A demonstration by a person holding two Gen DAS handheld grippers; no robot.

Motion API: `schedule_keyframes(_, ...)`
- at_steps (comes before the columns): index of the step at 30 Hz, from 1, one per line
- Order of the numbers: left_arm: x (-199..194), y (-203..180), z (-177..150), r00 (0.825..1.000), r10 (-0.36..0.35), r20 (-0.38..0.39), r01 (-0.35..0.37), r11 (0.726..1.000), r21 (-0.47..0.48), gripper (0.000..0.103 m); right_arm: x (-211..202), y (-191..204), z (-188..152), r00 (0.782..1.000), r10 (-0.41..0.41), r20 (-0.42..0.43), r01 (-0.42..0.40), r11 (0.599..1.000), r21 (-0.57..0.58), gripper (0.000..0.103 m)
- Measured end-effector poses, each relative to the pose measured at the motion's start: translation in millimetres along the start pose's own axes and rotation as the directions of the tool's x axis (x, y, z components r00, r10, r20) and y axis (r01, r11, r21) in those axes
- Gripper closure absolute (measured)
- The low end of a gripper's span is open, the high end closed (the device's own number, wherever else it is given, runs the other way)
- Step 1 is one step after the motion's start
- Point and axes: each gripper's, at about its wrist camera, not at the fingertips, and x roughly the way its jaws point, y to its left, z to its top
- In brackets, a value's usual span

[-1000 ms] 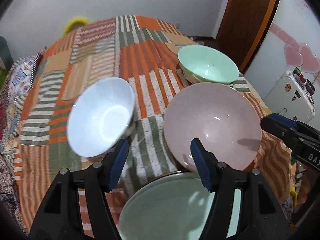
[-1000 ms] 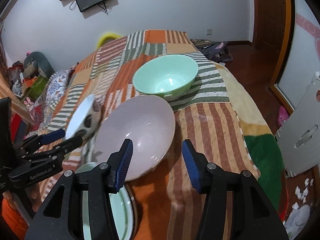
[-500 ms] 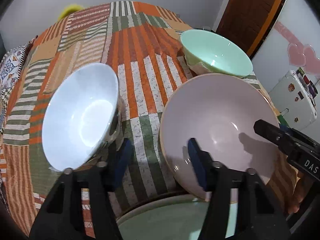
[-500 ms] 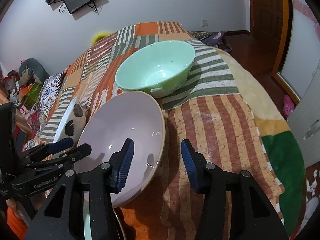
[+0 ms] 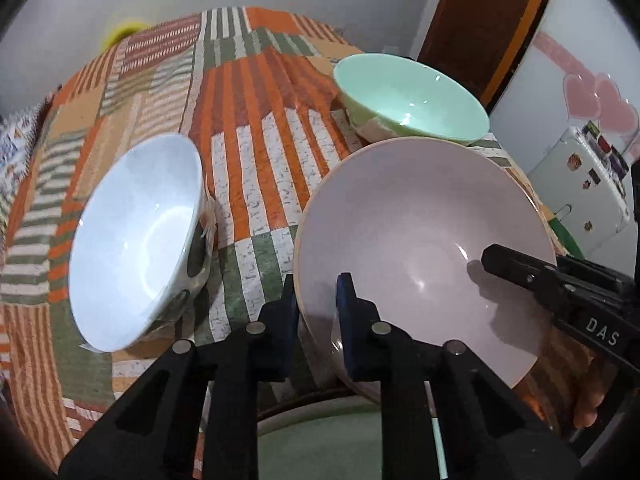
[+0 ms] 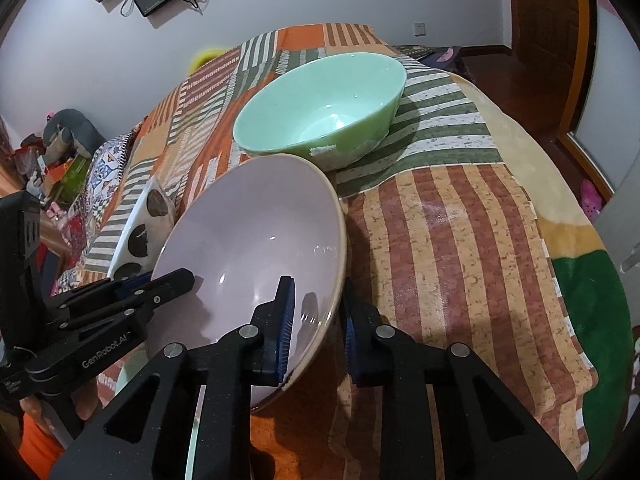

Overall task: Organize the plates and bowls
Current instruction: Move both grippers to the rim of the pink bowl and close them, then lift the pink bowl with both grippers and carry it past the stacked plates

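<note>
A large pink bowl (image 5: 416, 240) sits tilted on the striped cloth, partly over a pale green plate (image 5: 352, 452). My left gripper (image 5: 316, 304) is shut on the pink bowl's near-left rim. My right gripper (image 6: 318, 312) is shut on the pink bowl's (image 6: 256, 248) right rim. A mint green bowl (image 5: 408, 96) stands behind it; it also shows in the right wrist view (image 6: 320, 104). A white bowl with dark spots (image 5: 136, 240) leans at the left, seen edge-on in the right wrist view (image 6: 140, 224).
The striped orange, green and white cloth (image 5: 256, 120) covers the table. A white cabinet with stickers (image 5: 580, 184) stands at the right. A wooden door (image 5: 480, 12) is behind. The table's right edge drops to the floor (image 6: 540, 92).
Both grippers have moved forward and closed on the pink bowl's rim, one on each side. The bowl now stands more tilted.
</note>
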Motion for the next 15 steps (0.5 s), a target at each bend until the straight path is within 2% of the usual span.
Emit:
schedule_keyframes(8, -20.5, -7.4, 3.5, 1.0, 0.0, 0.029, 0.0, 1.0, 0.01, 0.085, -5.3, -0.5, -0.1, 1.0, -0.019, -0.013, 0.02, 1.0, 0.021, 0.083)
schedule_keyframes(15, -46.8, -10.0, -3.3, 0.998, 0.01, 0.057, -0.01, 1.0, 0.012, 0.085, -21.2, 11.0, -0.9, 1.0, -0.025, 0.011, 0.025, 1.0, 0.003, 0.083)
